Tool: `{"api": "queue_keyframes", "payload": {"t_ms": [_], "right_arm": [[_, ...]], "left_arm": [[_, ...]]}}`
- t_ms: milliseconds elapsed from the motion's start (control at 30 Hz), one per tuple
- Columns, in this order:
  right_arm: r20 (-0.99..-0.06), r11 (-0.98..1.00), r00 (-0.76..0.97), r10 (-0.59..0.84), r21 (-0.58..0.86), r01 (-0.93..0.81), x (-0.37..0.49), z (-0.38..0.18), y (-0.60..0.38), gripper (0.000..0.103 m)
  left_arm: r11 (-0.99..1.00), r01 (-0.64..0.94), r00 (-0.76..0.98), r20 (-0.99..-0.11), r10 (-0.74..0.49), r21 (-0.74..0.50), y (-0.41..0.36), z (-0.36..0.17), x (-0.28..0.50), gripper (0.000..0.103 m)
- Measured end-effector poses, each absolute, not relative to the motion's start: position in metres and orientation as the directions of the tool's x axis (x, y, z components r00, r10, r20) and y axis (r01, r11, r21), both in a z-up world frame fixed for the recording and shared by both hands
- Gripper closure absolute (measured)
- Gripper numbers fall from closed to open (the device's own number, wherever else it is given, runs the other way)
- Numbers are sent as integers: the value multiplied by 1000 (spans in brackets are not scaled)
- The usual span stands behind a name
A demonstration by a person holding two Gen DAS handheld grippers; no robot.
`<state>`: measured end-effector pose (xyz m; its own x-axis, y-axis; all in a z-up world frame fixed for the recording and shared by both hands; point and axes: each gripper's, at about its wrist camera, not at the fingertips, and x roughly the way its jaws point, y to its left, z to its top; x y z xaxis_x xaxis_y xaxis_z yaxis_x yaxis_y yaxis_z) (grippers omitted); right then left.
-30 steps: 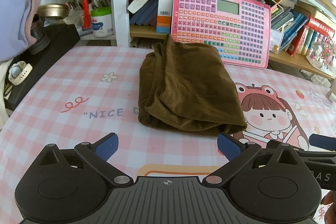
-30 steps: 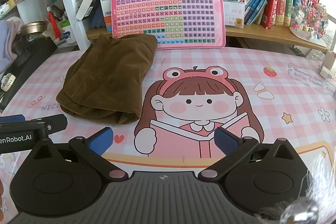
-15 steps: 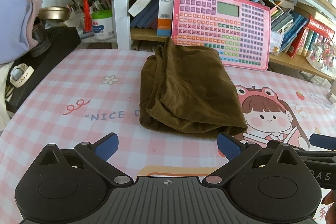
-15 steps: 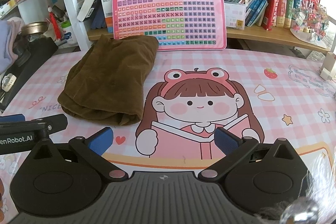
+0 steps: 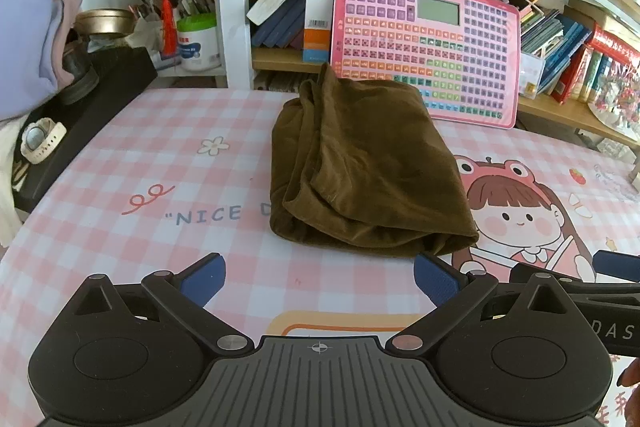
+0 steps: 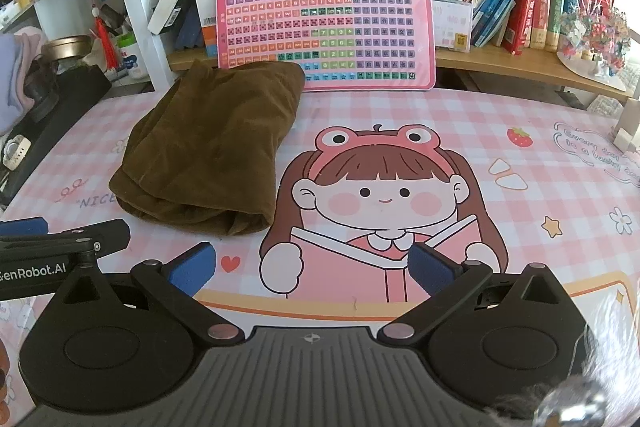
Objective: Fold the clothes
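A brown velvet garment (image 5: 368, 167) lies folded into a compact rectangle on the pink checked table mat (image 5: 160, 155). It also shows in the right wrist view (image 6: 208, 151), left of the cartoon girl print. My left gripper (image 5: 318, 279) is open and empty, just short of the garment's near edge. My right gripper (image 6: 310, 267) is open and empty over the girl print, to the right of the garment. The left gripper's side shows at the left edge of the right wrist view.
A pink toy keyboard board (image 5: 426, 47) leans against the bookshelf (image 6: 520, 63) behind the garment. A black case (image 5: 88, 115) with a white watch (image 5: 40, 139) and lilac folded clothes (image 5: 24, 43) sits at the left. A white jar (image 5: 198, 43) stands on the shelf.
Both grippers have drawn back and lifted slightly from the folded garment, which looks a little farther away. Both stay open. The garment has not moved.
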<state>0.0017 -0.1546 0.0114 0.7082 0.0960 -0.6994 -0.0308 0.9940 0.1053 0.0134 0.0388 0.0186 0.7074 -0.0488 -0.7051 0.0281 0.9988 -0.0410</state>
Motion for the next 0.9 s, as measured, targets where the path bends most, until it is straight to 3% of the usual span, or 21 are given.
{"api": "queue_keyframes", "payload": {"t_ms": [900], "right_arm": [[-706, 995, 703, 83, 97, -19, 1, 10, -151, 0]], "left_arm": [[998, 26, 705, -707, -54, -50, 42, 16, 13, 2]]}}
